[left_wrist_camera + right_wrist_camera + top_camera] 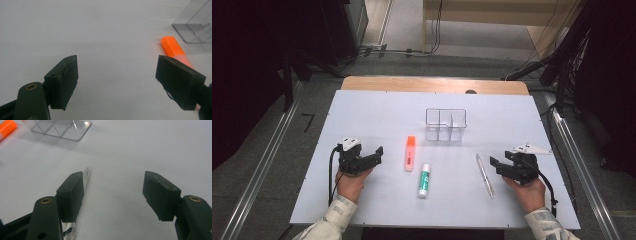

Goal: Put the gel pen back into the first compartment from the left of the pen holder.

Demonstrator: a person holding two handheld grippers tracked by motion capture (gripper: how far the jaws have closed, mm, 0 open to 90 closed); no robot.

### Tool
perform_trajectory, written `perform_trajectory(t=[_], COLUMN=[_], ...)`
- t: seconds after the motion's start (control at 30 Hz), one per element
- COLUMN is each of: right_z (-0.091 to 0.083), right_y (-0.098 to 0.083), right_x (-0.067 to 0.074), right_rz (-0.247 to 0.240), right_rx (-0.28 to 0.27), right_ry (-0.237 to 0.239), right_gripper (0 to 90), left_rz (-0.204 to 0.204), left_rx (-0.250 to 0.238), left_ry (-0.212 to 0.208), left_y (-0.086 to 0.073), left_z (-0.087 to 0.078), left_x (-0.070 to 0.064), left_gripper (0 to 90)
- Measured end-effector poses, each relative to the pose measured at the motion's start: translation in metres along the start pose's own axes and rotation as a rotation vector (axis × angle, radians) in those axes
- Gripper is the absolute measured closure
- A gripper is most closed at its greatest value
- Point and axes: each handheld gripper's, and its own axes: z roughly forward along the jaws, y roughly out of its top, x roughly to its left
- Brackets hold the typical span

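Note:
An orange highlighter (410, 153) lies lengthwise in the middle of the white board (377, 110). A white glue stick with a green label (424, 180) lies just to its right and nearer. A clear pen (484, 175) lies farther right. Behind them stands a clear divided box (446, 124). My left gripper (373, 156) rests on the board left of the highlighter, open and empty. In the left gripper view (116, 65) the highlighter (175, 50) shows past the right jaw. My right gripper (502, 159) rests right of the pen, open. In the right gripper view (113, 178) the pen (86, 176) lies along the outside of the left jaw.
The board covers a wooden table (432, 84) and ends close in front of the person's hands. Cables (402, 50) and dark stands are on the floor beyond the table. The clear box (60, 128) and the highlighter's tip (6, 128) appear at the top left of the right gripper view.

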Motion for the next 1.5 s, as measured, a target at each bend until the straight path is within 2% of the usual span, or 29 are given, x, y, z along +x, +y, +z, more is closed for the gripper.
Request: perform_trajectory(t=[1.5], right_z=[0.007], right_y=[-0.002], right_x=[0.013], right_rz=[-0.028], right_rx=[0.032], right_ry=[0.021], right_gripper=[33.0], left_rz=[0.0], left_rx=[0.006], left_ry=[0.001], left_y=[-0.001], left_z=[0.002], left_x=[0.001], left_gripper=[18.2])
